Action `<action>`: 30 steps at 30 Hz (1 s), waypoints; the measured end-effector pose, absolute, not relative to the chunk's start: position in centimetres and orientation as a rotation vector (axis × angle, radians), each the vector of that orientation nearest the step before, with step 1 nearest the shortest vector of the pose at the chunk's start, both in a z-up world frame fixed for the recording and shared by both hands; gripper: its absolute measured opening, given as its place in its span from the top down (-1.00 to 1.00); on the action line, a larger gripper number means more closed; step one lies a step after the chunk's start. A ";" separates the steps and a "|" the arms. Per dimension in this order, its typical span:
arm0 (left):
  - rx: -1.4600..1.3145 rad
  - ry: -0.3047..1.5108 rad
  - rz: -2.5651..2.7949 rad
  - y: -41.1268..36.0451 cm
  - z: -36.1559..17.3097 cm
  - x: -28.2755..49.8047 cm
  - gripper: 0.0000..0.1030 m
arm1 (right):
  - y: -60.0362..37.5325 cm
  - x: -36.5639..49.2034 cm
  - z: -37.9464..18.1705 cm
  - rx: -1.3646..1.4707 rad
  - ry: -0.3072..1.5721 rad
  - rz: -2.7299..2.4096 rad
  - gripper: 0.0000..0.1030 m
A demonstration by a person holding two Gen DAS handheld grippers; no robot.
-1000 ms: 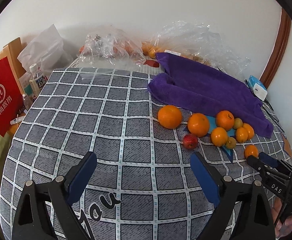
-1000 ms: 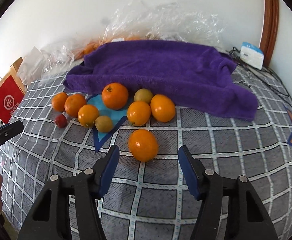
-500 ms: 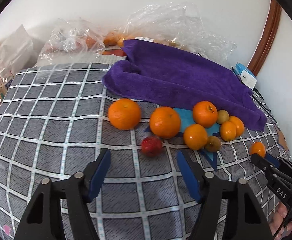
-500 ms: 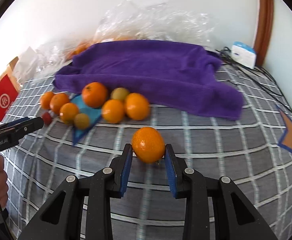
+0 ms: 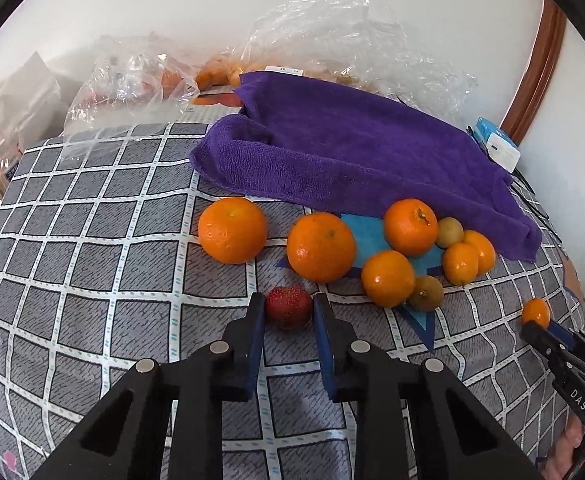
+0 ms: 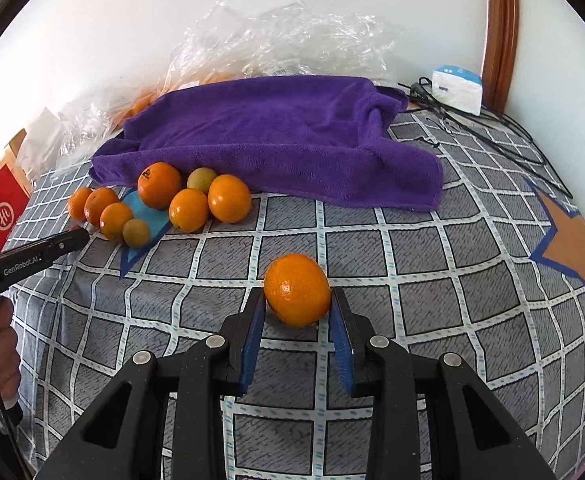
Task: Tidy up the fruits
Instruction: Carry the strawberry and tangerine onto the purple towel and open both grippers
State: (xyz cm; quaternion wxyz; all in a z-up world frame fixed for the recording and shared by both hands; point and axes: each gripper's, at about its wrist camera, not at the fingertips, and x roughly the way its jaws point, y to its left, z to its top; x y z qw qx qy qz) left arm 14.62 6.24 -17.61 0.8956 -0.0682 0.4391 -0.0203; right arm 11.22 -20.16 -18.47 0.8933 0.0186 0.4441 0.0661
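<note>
My left gripper [image 5: 288,306] is shut on a small red fruit [image 5: 288,306] that rests on the checked grey cloth [image 5: 92,240]. Beyond it lie several oranges [image 5: 320,246] and two small green-brown fruits [image 5: 426,293] in front of a purple towel [image 5: 352,148]. My right gripper [image 6: 296,300] is shut on a single orange [image 6: 297,288], apart from the group of oranges [image 6: 188,208] at the towel's [image 6: 276,136] front edge. That orange and the right gripper's tip also show at the right of the left wrist view [image 5: 536,312].
Clear plastic bags [image 5: 132,80] with more fruit lie behind the towel by the wall. A white and blue box [image 6: 456,88] and black cables [image 6: 492,128] sit at the back right. A red paper bag [image 6: 4,208] stands at the left edge.
My left gripper moved forward and closed on the red fruit. My right gripper stayed closed on the single orange and shifted a little to the right.
</note>
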 end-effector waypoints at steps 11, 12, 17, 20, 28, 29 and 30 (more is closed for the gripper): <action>-0.174 0.864 -0.038 7.5 -13.6 12.9 0.56 | -19.5 12.2 -14.6 0.048 0.868 0.136 0.37; -0.177 0.858 -0.038 7.7 -13.2 12.9 0.56 | -19.4 12.4 -14.3 0.044 0.865 0.134 0.37; -0.190 0.818 -0.047 8.2 -10.8 13.1 0.56 | -19.2 13.5 -12.5 0.048 0.847 0.123 0.37; -0.192 0.800 -0.046 8.5 -9.6 13.6 0.56 | -19.1 14.0 -11.4 0.047 0.836 0.113 0.37; -0.182 0.768 -0.066 8.2 -7.6 15.8 0.56 | -19.0 15.9 -9.0 0.036 0.806 0.092 0.37; -0.181 0.765 -0.068 8.1 -7.5 16.1 0.56 | -19.0 16.3 -8.8 0.038 0.803 0.091 0.37; -0.182 0.763 -0.070 8.1 -7.4 16.5 0.56 | -19.0 16.6 -8.6 0.040 0.801 0.091 0.37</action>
